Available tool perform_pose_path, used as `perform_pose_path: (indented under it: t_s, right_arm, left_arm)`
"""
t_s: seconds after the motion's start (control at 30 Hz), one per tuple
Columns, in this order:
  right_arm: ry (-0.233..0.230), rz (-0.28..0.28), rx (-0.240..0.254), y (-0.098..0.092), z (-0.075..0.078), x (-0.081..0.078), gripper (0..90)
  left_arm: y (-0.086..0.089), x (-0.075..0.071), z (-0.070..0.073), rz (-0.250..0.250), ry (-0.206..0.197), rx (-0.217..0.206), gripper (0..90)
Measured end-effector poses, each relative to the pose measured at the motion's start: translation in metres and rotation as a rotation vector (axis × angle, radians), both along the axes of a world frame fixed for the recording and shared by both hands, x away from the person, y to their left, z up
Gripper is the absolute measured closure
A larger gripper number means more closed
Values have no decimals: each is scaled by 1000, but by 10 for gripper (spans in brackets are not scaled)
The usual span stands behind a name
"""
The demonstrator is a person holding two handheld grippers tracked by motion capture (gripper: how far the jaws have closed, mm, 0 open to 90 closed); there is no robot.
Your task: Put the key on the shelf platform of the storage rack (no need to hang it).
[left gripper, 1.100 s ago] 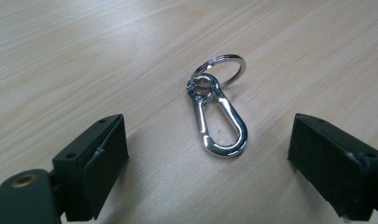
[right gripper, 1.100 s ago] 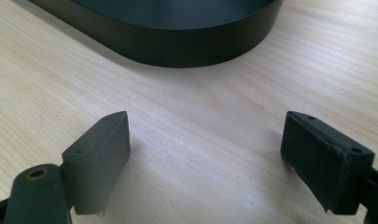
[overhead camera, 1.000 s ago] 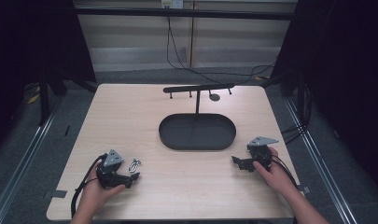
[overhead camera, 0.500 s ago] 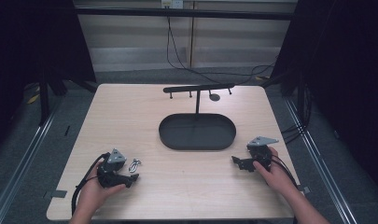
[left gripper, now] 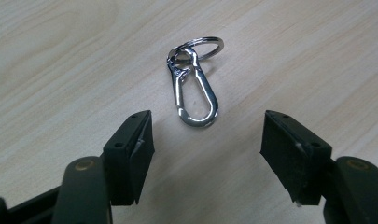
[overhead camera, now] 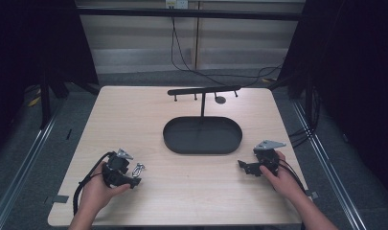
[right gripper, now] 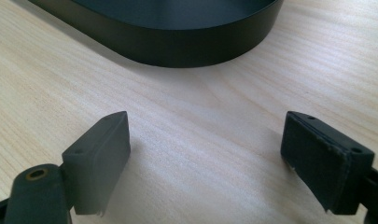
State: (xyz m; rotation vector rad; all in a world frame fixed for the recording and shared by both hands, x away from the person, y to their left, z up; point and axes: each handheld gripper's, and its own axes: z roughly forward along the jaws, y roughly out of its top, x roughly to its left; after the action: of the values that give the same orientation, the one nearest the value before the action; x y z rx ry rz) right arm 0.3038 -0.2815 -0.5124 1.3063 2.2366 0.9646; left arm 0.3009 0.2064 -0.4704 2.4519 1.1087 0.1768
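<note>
Your left gripper (left gripper: 200,154) has just been closing its jaws, but they are still well apart with nothing between the pads; the clip (left gripper: 194,95) lies flat on the table (left gripper: 60,56) just ahead of the gap, a little left of its centre line, untouched. It looks like a small metal carabiner with a key ring (left gripper: 203,46) linked at its narrow end, so expect it to be light, rigid and slick: polished metal can skate out of hard pads if you pinch it on a curve. I'd take it across the two straight sides of the oval body, near the middle, rather than on the loose ring, which will swing and twist. Its long axis runs almost straight away from the jaws, tilted slightly; the rounded wide end points back at you and the ring end points away. From above, the clip (overhead camera: 138,168) sits just beside the left gripper (overhead camera: 126,178). Your right gripper (right gripper: 210,163) rests with jaws wide and empty over bare wood, the tray (right gripper: 177,46) close ahead of them.
</note>
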Motion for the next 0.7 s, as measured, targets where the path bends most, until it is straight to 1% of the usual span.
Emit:
perform_pose_path:
  t_s: [0.13,0.2,0.27,0.33,0.4,0.43,0.6,0.7]
  right_arm:
    - [0,0,0,0,0,0,155]
    - [0,0,0,0,0,0,155]
    - [0,0,0,0,0,0,155]
    - [-1,1,-1,0,0,0,155]
    - [0,0,0,0,0,0,155]
    - [0,0,0,0,0,0,155]
    - [0,0,0,0,0,0,155]
    - [0,0,0,0,0,0,155]
  left_arm:
    - [-6,9,2,20,32,25,384]
    - [-6,10,2,19,35,29,388]
    - [-8,14,4,39,49,26,398]
    - [-10,16,5,48,58,25,406]
    - [-11,19,7,54,63,34,409]
    - [-12,21,7,49,64,36,412]
    - [-17,27,6,59,81,41,412]
    - [-20,30,6,54,87,55,411]
